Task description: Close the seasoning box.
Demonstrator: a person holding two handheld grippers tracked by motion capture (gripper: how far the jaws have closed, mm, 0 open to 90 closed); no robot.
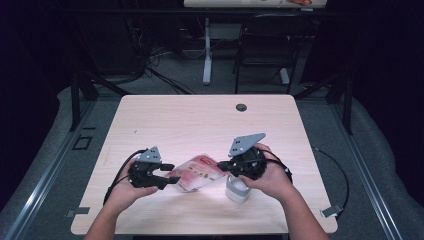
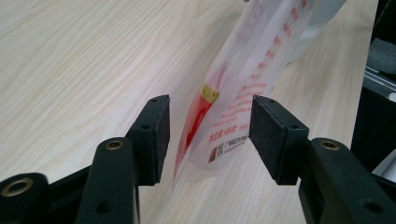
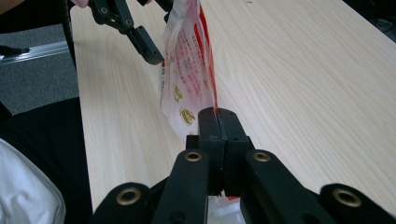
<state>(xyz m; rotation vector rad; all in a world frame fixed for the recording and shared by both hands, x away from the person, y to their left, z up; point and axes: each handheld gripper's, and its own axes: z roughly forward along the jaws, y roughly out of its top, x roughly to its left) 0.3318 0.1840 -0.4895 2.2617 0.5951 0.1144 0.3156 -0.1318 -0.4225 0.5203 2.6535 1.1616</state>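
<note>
High view shows the left claw (image 1: 170, 174) standing open astride one end of the red-and-white plastic pouch (image 1: 200, 172) above the bench (image 1: 200, 120), while the right claw (image 1: 223, 166) pinches the other end shut, so I judge the limp pouch may swing or slip from that single grip.

Bright light from above on the table (image 1: 200, 120), with a white shiny spot on the wood near the bag (image 1: 197, 172). Very dark all around the room, almost black at both sides. Soft and a bit fuzzy from high up. Small dark shadows under the hands. Up close, sharp wood lines, blurry bag top, blurry black parts at the bottom.
</note>
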